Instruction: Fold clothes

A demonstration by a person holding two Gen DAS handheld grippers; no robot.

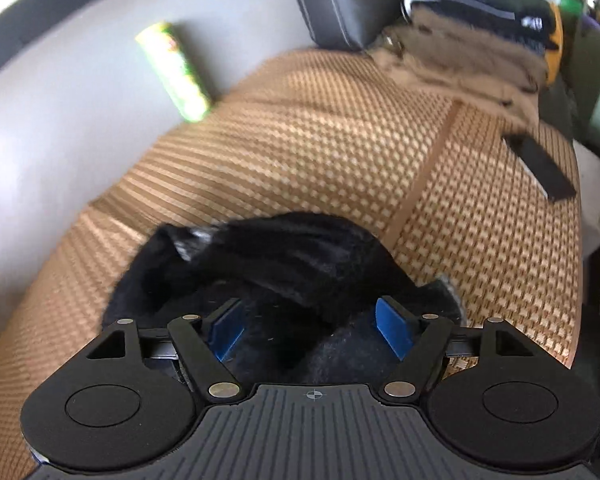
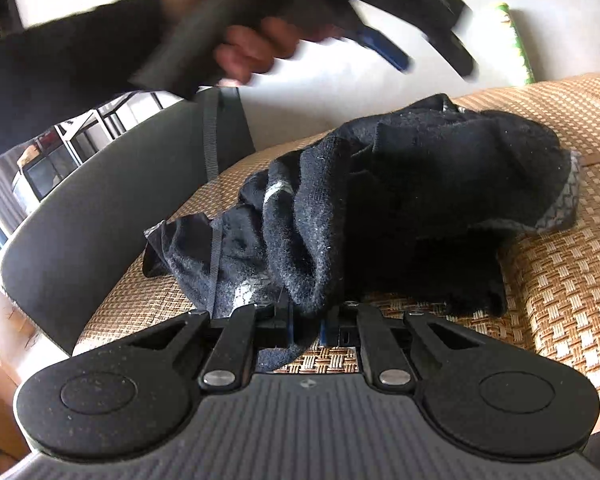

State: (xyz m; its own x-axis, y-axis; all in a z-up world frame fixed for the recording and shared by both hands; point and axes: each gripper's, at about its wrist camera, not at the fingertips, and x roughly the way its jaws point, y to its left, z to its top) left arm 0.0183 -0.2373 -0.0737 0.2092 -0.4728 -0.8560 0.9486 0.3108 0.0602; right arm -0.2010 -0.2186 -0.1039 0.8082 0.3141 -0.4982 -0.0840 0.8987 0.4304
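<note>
A: The left gripper (image 1: pixel 310 326) stood wide apart above the black garment (image 1: pixel 284 264), its blue pads (image 1: pixel 392 330) clear of the cloth with nothing pinched. In the right wrist view it showed only as a blur in the person's hand (image 2: pixel 244 46), above the far side of the pile.

B: And the right gripper (image 2: pixel 306 326)?

A: Nearly closed, with a fold of the garment's near edge nipped between its pads and a bit of cloth hanging below them.

B: Where did the garment lie?

A: Crumpled on the woven rattan seat mat (image 1: pixel 320 140), towards its near edge, with the sofa's dark armrest (image 2: pixel 100 208) to its left in the right wrist view.

B: Anything else, left to right?

A: A green tube-shaped package (image 1: pixel 174 70) lay against the grey backrest at the mat's far left edge, then a dark cushion (image 1: pixel 340 0), then a pile of clothes (image 1: pixel 472 32) at the far right corner, and a flat black object (image 1: pixel 540 166) near the mat's right edge.
</note>
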